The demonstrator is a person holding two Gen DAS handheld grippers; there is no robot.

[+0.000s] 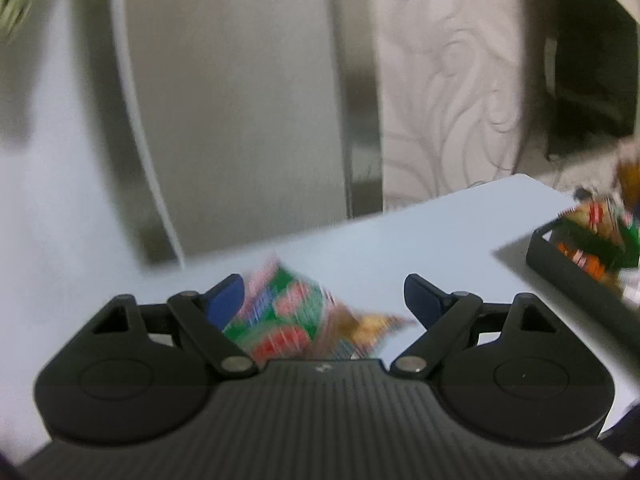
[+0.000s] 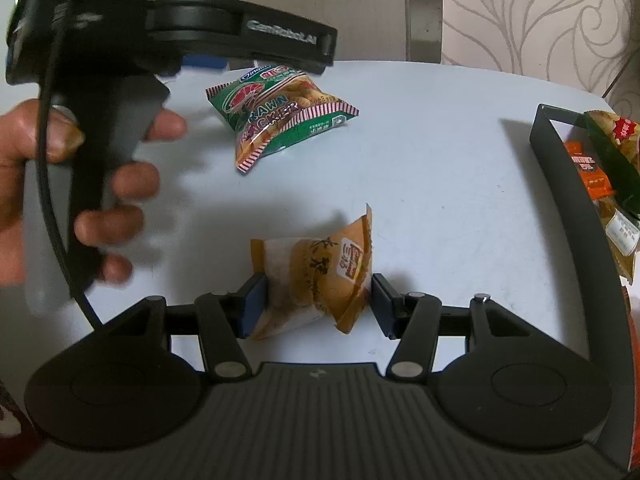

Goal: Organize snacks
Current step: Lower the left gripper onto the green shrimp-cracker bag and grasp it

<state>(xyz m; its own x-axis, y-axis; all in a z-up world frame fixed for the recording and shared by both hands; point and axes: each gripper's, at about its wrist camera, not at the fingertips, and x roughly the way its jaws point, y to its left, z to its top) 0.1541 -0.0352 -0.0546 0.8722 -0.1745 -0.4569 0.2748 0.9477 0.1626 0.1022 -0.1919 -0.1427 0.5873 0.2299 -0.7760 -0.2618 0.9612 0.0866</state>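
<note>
Left wrist view, blurred: we see the left hand-held gripper [image 1: 324, 300] with jaws spread wide. The green prawn cracker packet [image 1: 280, 316] lies between them on the white table [image 1: 420, 240], beside the left pad; whether it touches we cannot tell, and the right pad stands clear. At the right edge, a black tray [image 1: 568, 272] holds more snack packets.

Right wrist view: the right hand-held gripper [image 2: 318, 304] is about half open around an orange snack packet [image 2: 316, 276] on the table [image 2: 440, 160]. The left pad touches the packet; the right pad sits just beside it. Farther back lies the prawn cracker packet [image 2: 280, 116], under the left hand-held gripper [image 2: 256, 44], held by a person's hand [image 2: 24, 160]. The black tray [image 2: 560, 184] with packets sits at right.
</note>
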